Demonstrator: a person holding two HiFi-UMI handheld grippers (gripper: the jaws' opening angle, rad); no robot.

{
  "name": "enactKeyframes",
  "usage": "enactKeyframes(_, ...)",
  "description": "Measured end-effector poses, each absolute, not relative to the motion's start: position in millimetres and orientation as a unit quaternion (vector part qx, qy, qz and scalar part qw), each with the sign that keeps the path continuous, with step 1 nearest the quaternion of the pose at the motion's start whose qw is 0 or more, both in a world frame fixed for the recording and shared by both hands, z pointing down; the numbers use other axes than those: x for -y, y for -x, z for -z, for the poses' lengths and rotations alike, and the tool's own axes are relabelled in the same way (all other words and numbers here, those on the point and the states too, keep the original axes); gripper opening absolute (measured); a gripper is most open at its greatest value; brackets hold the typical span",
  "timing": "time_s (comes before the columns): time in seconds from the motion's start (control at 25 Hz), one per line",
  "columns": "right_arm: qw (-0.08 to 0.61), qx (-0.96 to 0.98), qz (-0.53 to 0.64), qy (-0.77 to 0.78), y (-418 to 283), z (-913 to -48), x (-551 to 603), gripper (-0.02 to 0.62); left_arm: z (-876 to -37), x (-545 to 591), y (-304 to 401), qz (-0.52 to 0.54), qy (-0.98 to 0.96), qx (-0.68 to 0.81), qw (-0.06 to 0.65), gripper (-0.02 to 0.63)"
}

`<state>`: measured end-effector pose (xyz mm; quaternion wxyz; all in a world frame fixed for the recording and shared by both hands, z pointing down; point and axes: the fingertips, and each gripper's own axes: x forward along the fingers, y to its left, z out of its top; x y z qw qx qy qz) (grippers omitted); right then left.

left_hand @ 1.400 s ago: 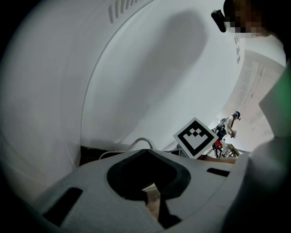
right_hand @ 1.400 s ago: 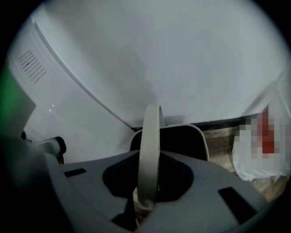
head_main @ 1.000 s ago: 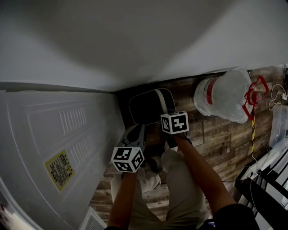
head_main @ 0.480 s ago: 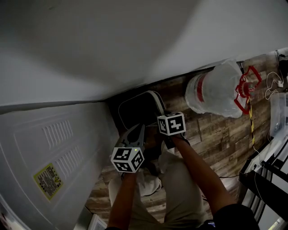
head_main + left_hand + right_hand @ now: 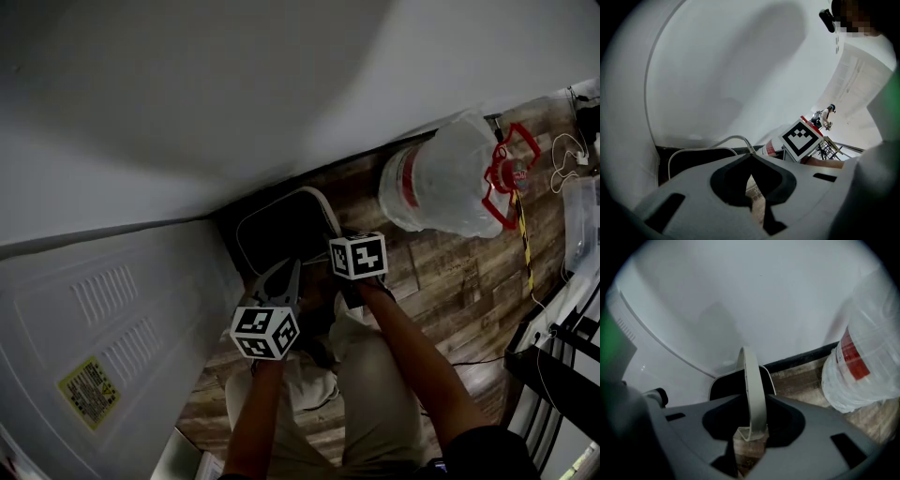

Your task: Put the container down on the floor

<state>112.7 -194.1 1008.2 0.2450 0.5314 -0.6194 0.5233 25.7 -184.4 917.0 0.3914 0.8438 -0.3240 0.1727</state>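
Dark container [image 5: 281, 230] hanging by its pale handle [image 5: 754, 385], low over the wood floor [image 5: 441, 281], left of a large clear water jug [image 5: 441, 183].

Nearest, left of the jug, are two tools. The right hand-held gripper [image 5: 752, 418] is clamped on the handle, and the left hand-held gripper [image 5: 750, 161] has its jaws together and empty. Over the last second the grip has not shifted. Only the view has swung, sliding the jug up and left, so the put-down looks close but unreleased. Beyond is one container at the foot of the wall [image 5: 234, 84], with one jug to its right.
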Motion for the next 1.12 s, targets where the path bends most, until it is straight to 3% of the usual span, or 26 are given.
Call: enactKeyframes(1.12,0.246,0.581,-0.556,-0.541,-155,-1064,161,0.115,-962,171,-72,-0.205,-0.852,0.284,0.39,0.017)
